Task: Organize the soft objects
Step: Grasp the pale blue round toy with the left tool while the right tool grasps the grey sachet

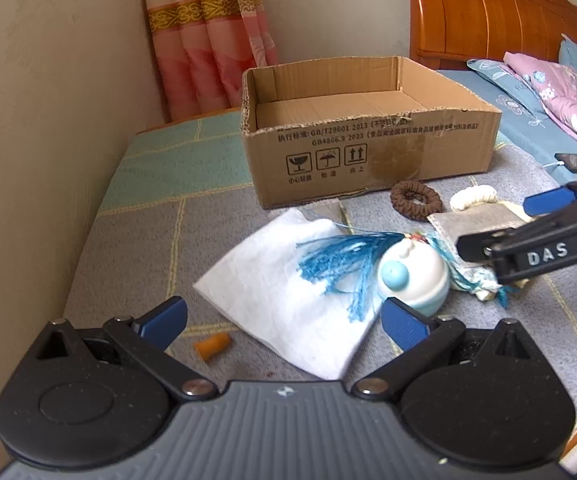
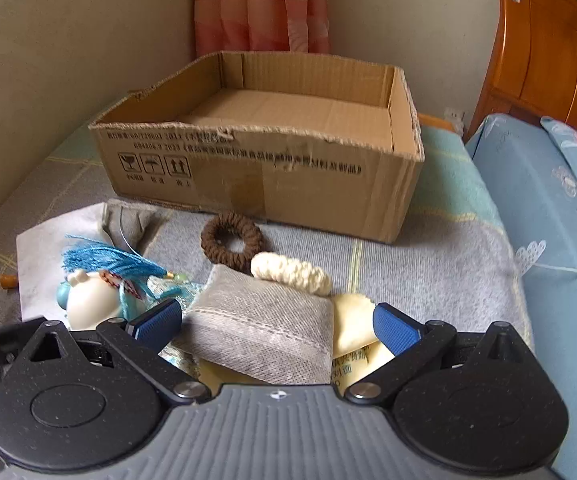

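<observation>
**A:** Grey-and-teal checked bedding covers the surface in the left wrist view, with a plain wall on one side and a pink curtain behind. What sits on it?

**B:** An empty cardboard box at the back. In front of it lie a white cloth, a blue tassel tied to a white-and-blue round ornament, a brown scrunchie and a cream scrunchie. A small orange piece lies near the cloth's edge.

**A:** And the left gripper?

**B:** Spread wide, holding nothing, poised over the white cloth. The right gripper's black body comes in from the right, marked "DAS".

**A:** Any writing on the box?

**B:** "GB/T29601 2013" and "GB4806.9 2023" among Chinese print, above fragile, keep-dry and this-way-up symbols.

**A:** Now the right wrist view.

**B:** Same bedding, with the box straight ahead and nothing in it. The right gripper is released too, its blue pads either side of a grey fabric pouch without visibly pressing it. A pale yellow packet with Chinese characters too small to read lies beneath the pouch.

**A:** So which step is this?

**B:** I'd judge the very start: every soft thing is still outside the box. Next, the right gripper needs to settle lower and pinch the pouch alone, not the packet underneath, then carry it forward over the box wall.
</observation>
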Tool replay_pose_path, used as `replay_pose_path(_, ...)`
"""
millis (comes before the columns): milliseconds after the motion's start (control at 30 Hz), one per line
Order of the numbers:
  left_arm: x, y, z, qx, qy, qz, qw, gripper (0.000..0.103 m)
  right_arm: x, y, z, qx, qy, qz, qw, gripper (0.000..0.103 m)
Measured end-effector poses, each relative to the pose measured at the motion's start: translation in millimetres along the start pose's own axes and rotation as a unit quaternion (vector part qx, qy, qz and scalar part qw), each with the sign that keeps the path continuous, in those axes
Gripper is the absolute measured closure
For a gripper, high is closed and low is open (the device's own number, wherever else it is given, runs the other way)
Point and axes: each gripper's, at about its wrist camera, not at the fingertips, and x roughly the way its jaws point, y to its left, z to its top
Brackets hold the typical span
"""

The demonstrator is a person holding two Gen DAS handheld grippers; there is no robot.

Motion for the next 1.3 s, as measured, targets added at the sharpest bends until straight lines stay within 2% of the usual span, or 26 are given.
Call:
replay_pose_path(200,10,0,4,0.027,0.01,0.0,0.9996,0.001,3,-17,-4,0.009,0.011,0.004,1.0,0.0)
replay_pose_path(433,7,-13,0,0.055,0.013,-0.034,0.9978,0.001,6,-25,-9,0.008,0.012,0.021,1.0,0.0)
replay_pose_path(633,5,-27,3,0.079,-0.003,-0.078,0.9938,0.001,5,-24,-16,-0.013,-0.014,0.026,0.999,0.0)
replay_pose_path(800,8,-44,7,0.109,-0.014,-0.09,0.9899,0.004,0,-29,-19,-0.019,-0.017,0.033,0.999,0.0)
replay_pose_path(967,10,-53,10,0.123,-0.019,-0.102,0.987,0.016,-7,-30,-22,-0.03,-0.024,0.029,0.999,0.0)
replay_pose_path(1100,15,-56,11,0.119,-0.011,-0.109,0.9869,0.032,-16,-31,-25,-0.043,-0.036,0.02,0.998,0.0)
replay_pose_path(1267,18,-58,12,0.116,-0.011,-0.122,0.9856,0.04,-28,-33,-27,-0.053,-0.048,0.013,0.997,0.0)
replay_pose_path(1300,19,-58,13,0.114,-0.01,-0.124,0.9856,0.044,-30,-34,-27,-0.052,-0.05,0.013,0.997,0.0)
